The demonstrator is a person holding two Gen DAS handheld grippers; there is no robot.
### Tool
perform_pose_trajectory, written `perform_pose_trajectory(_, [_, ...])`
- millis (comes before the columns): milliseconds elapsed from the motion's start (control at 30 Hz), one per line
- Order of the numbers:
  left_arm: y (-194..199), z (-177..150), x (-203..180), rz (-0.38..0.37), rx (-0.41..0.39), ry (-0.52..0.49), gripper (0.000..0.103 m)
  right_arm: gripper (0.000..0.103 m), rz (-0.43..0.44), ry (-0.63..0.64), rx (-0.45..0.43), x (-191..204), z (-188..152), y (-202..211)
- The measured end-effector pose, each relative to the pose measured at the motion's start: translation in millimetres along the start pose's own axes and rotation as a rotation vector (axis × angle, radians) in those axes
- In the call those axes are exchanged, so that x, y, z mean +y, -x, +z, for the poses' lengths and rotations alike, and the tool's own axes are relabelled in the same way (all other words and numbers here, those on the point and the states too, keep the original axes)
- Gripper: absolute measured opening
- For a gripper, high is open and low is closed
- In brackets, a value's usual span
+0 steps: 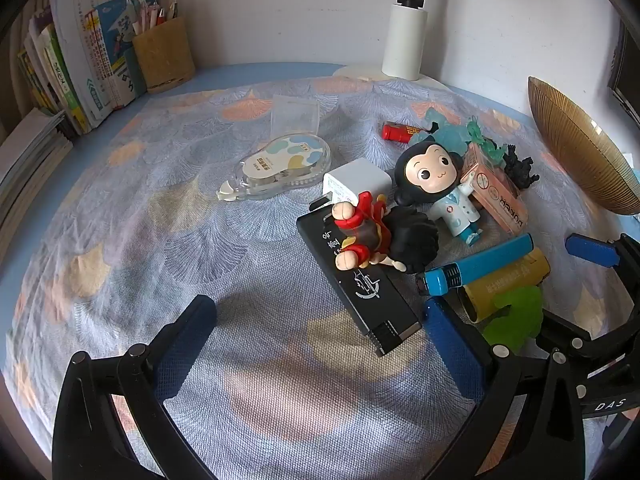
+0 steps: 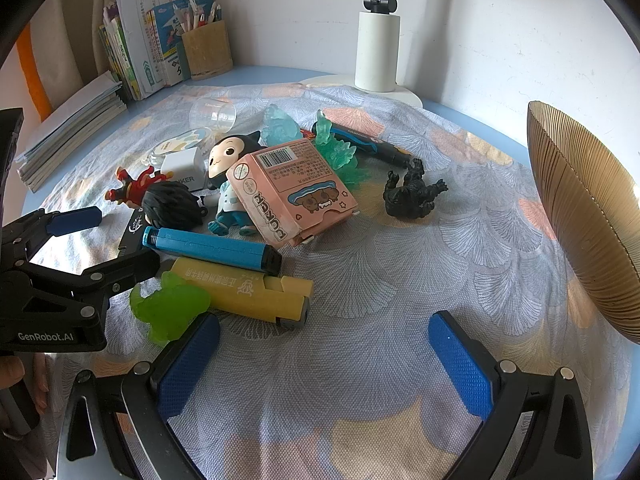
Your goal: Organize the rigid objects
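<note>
A heap of small objects lies on a patterned cloth: a black box (image 1: 360, 284), a fallen red figure (image 1: 360, 236), a white-coated doll (image 1: 436, 184), a pink carton (image 2: 292, 192), a blue marker (image 2: 212, 246), a yellow case (image 2: 256, 292), a green toy (image 2: 168, 308), a black monster figure (image 2: 412, 192) and a white charger (image 1: 356, 182). My left gripper (image 1: 320, 348) is open and empty, just in front of the black box. My right gripper (image 2: 324, 356) is open and empty over bare cloth, its left finger (image 2: 188, 364) beside the green toy.
A gold ribbed bowl (image 2: 580, 216) stands at the right. A white lamp base (image 2: 376, 52) is at the back. Books (image 1: 80, 60) and a pen cup (image 1: 164, 54) stand at the back left. A correction tape (image 1: 280, 168) and a clear cup (image 2: 214, 114) lie on the cloth.
</note>
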State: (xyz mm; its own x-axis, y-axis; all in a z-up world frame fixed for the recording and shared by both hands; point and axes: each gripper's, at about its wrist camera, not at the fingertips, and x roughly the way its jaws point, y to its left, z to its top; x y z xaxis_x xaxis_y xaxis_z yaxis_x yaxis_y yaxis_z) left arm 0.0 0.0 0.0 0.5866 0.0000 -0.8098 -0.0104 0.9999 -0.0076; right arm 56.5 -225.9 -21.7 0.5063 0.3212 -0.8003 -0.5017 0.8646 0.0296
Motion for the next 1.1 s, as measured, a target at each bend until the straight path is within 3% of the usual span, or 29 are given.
perform_pose_trajectory(1100, [0.0,-0.3,-0.3,0.003,-0.001,-0.001,0.103,0.103,0.0,0.0,0.0,-0.5,0.7,-0.1])
